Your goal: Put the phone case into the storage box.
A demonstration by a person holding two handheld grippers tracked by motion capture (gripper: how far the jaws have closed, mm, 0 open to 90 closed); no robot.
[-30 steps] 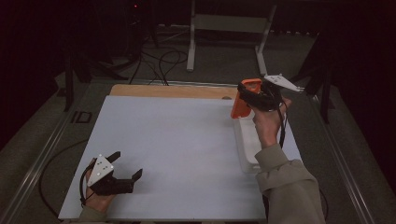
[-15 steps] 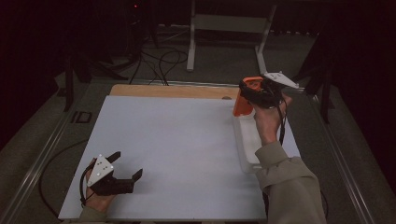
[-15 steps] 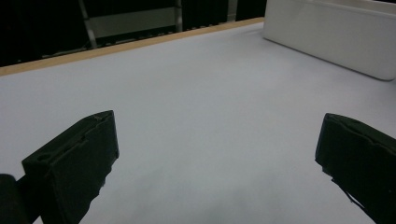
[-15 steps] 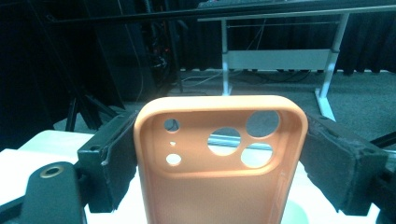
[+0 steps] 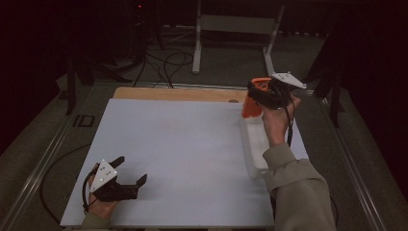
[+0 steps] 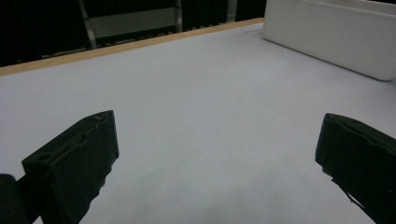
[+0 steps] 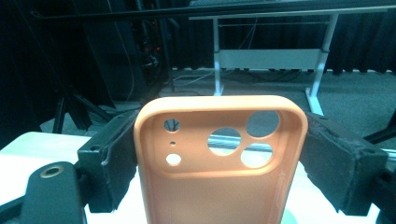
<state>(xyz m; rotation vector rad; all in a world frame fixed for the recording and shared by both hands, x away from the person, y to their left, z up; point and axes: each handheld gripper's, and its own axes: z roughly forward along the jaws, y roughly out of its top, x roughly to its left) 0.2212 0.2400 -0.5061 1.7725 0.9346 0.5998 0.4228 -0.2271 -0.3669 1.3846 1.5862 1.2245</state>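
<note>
An orange phone case (image 7: 219,163) with several camera holes stands upright between the jaws of my right gripper (image 7: 219,168), which is shut on its two long sides. In the high view the right gripper (image 5: 262,96) holds the orange case (image 5: 250,107) in the air above the far end of a white bin (image 5: 253,144) at the table's right. My left gripper (image 5: 129,172) rests low at the near left of the white table top (image 5: 183,144). Its jaws stand wide apart with nothing between them, and the left gripper (image 6: 215,154) looks across bare table.
A wooden strip (image 5: 178,94) runs along the table's far edge. The white bin (image 6: 327,32) lies ahead to the right in the left gripper view. Beyond the table stand a white desk frame (image 5: 235,29) and cables on a dark floor.
</note>
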